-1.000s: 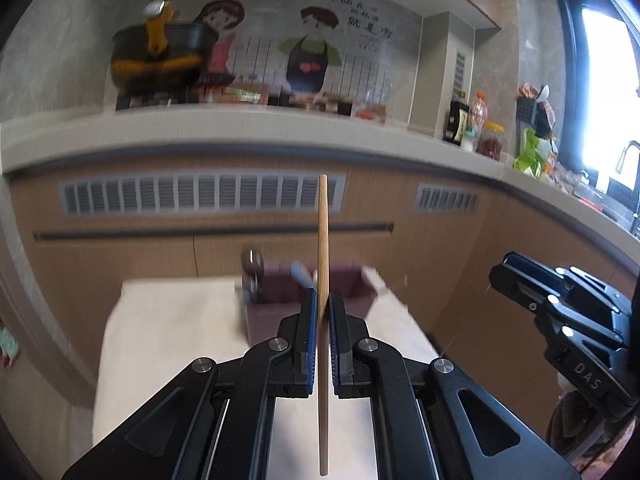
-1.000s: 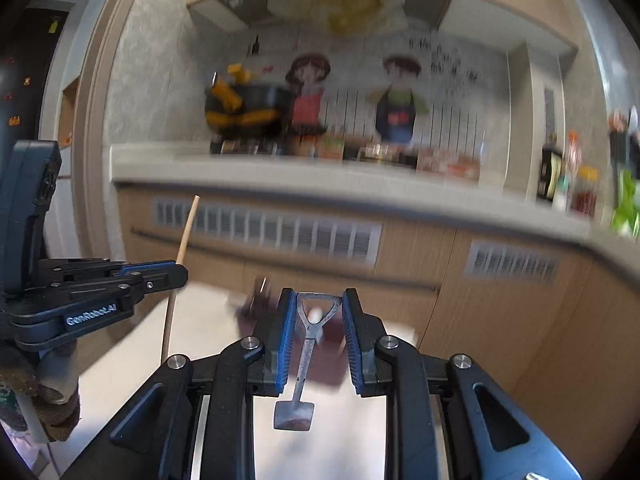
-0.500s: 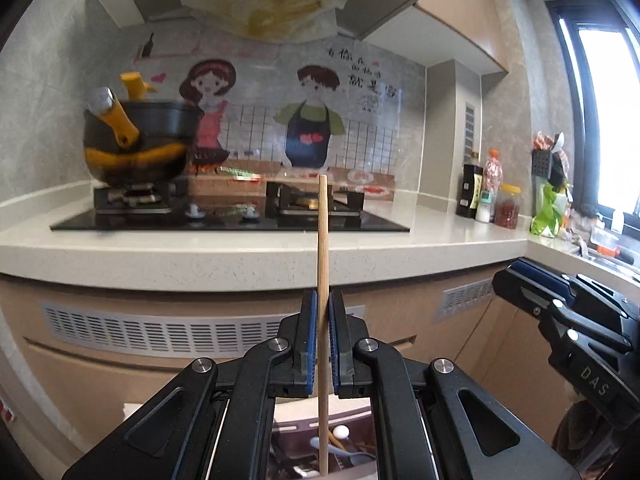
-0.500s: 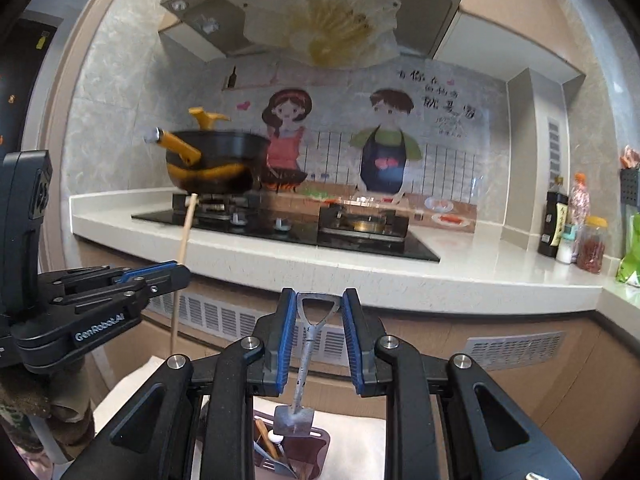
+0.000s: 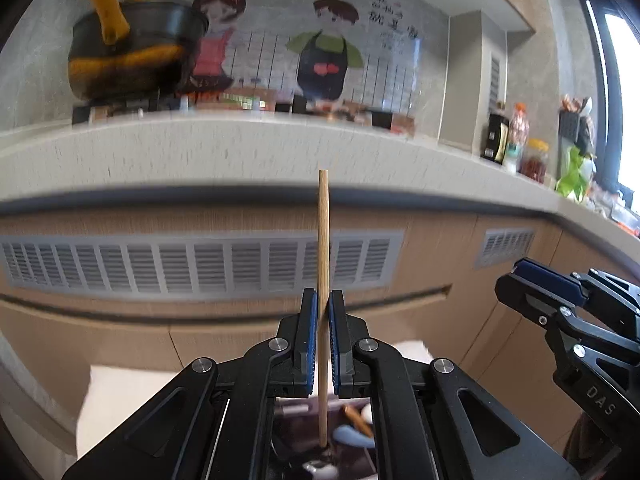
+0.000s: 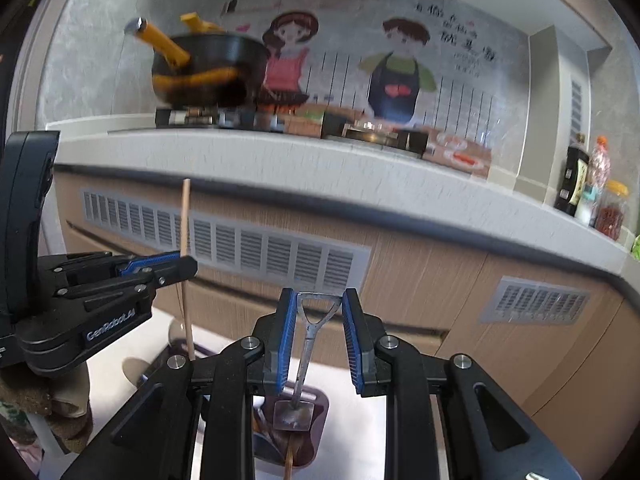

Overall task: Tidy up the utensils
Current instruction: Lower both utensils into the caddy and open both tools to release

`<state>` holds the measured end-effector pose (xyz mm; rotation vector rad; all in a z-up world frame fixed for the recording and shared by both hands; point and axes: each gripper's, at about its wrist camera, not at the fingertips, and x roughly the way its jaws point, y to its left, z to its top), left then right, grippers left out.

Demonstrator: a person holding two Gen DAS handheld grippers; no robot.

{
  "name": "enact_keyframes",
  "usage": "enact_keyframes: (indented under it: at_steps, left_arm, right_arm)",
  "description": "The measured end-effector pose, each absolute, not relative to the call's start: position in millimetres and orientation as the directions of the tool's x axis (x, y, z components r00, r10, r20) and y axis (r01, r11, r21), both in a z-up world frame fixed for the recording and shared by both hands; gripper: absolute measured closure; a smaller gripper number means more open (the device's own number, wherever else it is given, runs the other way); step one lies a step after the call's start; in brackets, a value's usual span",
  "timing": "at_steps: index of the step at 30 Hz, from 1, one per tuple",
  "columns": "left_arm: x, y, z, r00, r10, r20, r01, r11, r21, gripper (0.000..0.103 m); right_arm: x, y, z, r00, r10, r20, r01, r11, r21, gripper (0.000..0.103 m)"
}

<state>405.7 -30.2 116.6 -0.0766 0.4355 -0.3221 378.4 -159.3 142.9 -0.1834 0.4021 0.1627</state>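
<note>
Left tool (image 5: 323,312) clenched an upright chopstick (image 5: 323,240); right tool (image 6: 319,320) gripped a shovel-shaped spoon (image 6: 304,344) by its handle, both above utensil holder (image 6: 316,432) w/ other utensils.

Each camera sits just behind its own gripper and looks forward along the fingers, roughly level, toward the kitchen counter (image 5: 248,148) and the cabinet fronts below it; the left view has the left gripper (image 5: 323,344) close at bottom centre, the right view the right gripper (image 6: 319,344) likewise; both share the black pot (image 6: 208,72), the cartoon wall picture (image 5: 320,48) and the purple holder (image 6: 316,432) low in frame; each sees the other gripper at its edge.
</note>
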Motion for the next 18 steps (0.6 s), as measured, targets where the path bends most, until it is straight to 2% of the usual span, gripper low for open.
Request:
enact_keyframes:
  at_steps: [8, 11, 13, 14, 18]
  left_arm:
    - [409, -30, 62, 0.785, -0.33, -0.525, 0.29, 0.944, -0.16, 0.097]
    - [409, -32, 46, 0.738, -0.343, -0.582, 0.296, 0.939, -0.178, 0.095]
    - [407, -30, 45, 0.722, -0.352, -0.595, 0.289, 0.936, -0.202, 0.082]
    - [404, -29, 46, 0.721, -0.355, -0.594, 0.288, 0.935, -0.209, 0.078]
    - [384, -20, 67, 0.756, -0.345, -0.556, 0.275, 0.938, -0.209, 0.05]
  right_arm:
    - [401, -165, 106, 0.827, 0.156, -0.539, -0.231, 0.97, -0.072, 0.081]
    - [408, -172, 98, 0.77, 0.199, -0.606, -0.247, 0.969, 0.005, 0.079]
    - [407, -178, 99, 0.765, 0.194, -0.614, -0.229, 0.973, 0.022, 0.07]
    - [405, -179, 100, 0.772, 0.185, -0.608, -0.219, 0.975, 0.017, 0.068]
    - [383, -186, 118, 0.811, 0.177, -0.558, -0.206, 0.979, 0.012, 0.048]
